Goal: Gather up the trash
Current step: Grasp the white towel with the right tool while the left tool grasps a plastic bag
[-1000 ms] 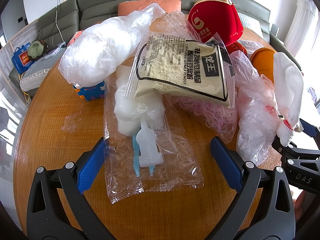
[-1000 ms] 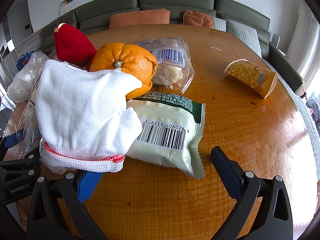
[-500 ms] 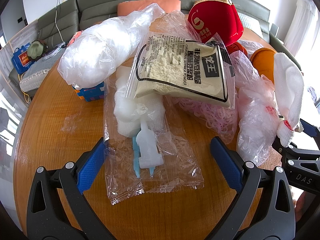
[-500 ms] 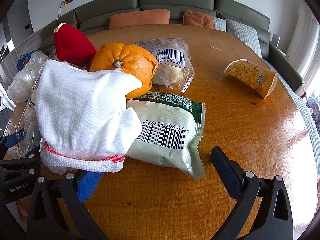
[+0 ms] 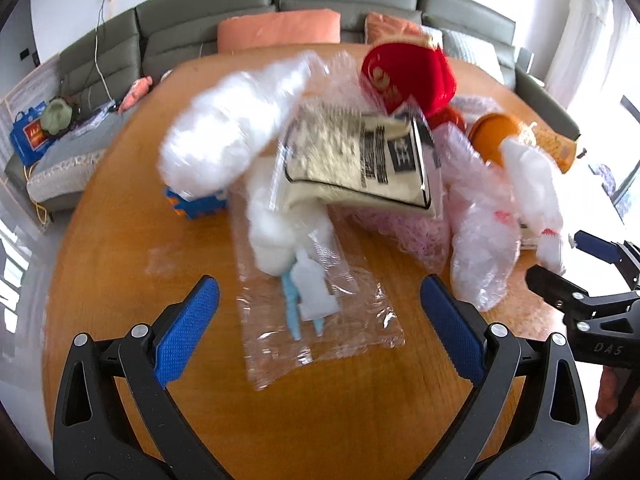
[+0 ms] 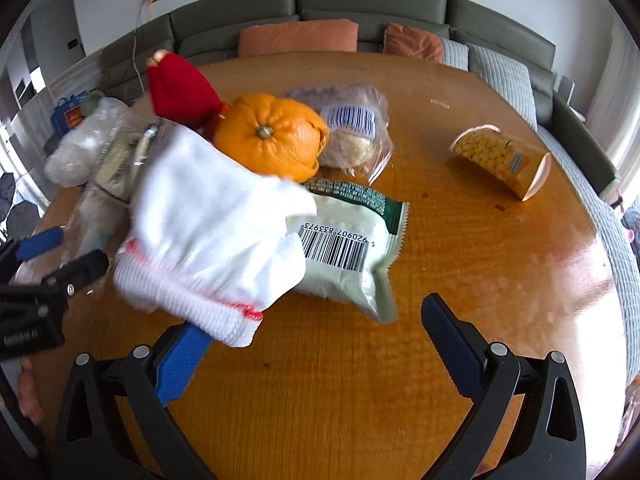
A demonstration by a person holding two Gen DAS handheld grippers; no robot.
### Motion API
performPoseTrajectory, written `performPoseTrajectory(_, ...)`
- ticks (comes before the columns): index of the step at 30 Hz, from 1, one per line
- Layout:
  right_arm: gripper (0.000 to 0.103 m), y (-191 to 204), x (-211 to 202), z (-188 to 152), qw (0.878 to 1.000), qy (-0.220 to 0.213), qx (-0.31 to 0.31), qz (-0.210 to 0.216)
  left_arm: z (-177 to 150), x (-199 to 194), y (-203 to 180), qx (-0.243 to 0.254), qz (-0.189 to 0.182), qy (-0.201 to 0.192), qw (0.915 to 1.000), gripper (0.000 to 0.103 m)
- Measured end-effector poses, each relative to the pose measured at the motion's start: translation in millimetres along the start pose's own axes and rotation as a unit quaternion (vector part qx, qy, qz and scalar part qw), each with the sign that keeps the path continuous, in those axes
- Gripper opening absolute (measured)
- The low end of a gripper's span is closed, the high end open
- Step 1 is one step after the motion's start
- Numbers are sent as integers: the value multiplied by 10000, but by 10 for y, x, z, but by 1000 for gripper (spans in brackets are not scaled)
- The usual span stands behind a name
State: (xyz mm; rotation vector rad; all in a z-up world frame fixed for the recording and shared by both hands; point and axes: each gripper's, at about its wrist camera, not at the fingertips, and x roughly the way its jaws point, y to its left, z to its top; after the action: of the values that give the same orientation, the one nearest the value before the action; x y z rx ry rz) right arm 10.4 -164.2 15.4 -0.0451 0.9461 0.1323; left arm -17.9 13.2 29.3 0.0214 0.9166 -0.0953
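Both tongs stand wide apart and hold nothing. The left tongs point(image 5: 320, 320) hover low over the wooden desk point(image 5: 120, 240), their blue pads on either side of a flat clear plastic wrapper point(image 5: 320, 320) that lies on the wood with a pale blue and white plastic piece inside. Behind the wrapper the trash is heaped together — a crumpled white plastic bag point(image 5: 228, 132) at the left, a see-through pouch of pale powder point(image 5: 360, 160) tilted on top of the pile, a red pouch point(image 5: 408, 76) standing behind it, and a wrinkled thin bag point(image 5: 480, 232) at the right. A small blue box point(image 5: 196, 204) peeks out under the white bag. This view is smeared, so the print on the pouch cannot be read.

The right tongs point(image 6: 316, 340) hover above bare desk. A white knitted glove point(image 6: 212, 232) with a red-stitched cuff covers the tip of their left finger; whether it rests on the finger or only hides it is hard to say. The glove lies against an orange point(image 6: 272, 140) and partly over a pale green snack packet point(image 6: 352, 248) with its barcode up. Behind the orange sits a clear bag with a barcode label point(image 6: 352, 128). Well apart to the right lies a yellow corn-print packet point(image 6: 500, 160) — alone on the wood. A green sofa point(image 6: 360, 4) runs behind the desk.
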Motion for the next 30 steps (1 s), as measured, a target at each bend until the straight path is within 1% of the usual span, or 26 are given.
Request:
performPoseTrajectory(2,100,-31,-106,29,10000,-32,23,89,21,-76,53,5,-64,-6,10000,97)
performPoseTrajectory(4,100,-48,-242,75,9996,-103,102,246,37,-169,114,-26,-81,-98,9999,97)
performPoseTrajectory(9,100,-61,-513,212,9981,-273,210,503,95,-318,278,-184,119,-266,9994,97)
performPoseTrajectory(11,100,-2,-548,271,9975,-309,207,607,138,-339,369,-297,132,-288,9991,97)
performPoseTrajectory(13,100,68,-547,316,9967,-265,214,741,194,-359,451,-404,68,-300,9987,97)
performPoseTrajectory(15,96,169,-479,352,9966,-128,177,800,283,-356,561,-438,40,-292,9986,97)
performPoseTrajectory(17,93,265,-395,358,9971,-20,69,761,366,-373,622,-417,9,-326,9986,97)
performPoseTrajectory(18,88,303,-355,348,9974,8,-3,721,398,-379,635,-403,3,-344,9986,97)
performPoseTrajectory(19,80,344,-293,351,9979,67,-65,648,437,-381,657,-385,-13,-359,9986,97)
performPoseTrajectory(20,78,367,-230,344,9980,147,-88,609,478,-377,663,-366,-18,-374,9986,97)
performPoseTrajectory(21,69,387,-150,352,9980,286,-89,552,494,-374,664,-349,-31,-372,9987,97)
performPoseTrajectory(22,58,392,-97,347,9979,365,-74,532,521,-367,670,-337,-43,-371,9987,97)
performPoseTrajectory(23,55,390,-53,346,9975,444,-39,539,551,-357,678,-333,-45,-386,9987,97)
performPoseTrajectory(25,32,389,-76,346,9972,391,-11,641,607,-342,697,-318,-12,-437,9985,97)
performPoseTrajectory(26,31,399,-101,349,9973,372,-38,629,616,-335,689,-304,2,-466,9985,97)
performPoseTrajectory(28,26,401,-150,351,9971,295,-66,703,664,-313,684,-260,26,-518,9983,97)
performPoseTrajectory(30,26,410,-186,356,9964,267,-67,799,723,-247,668,-163,108,-504,9985,97)
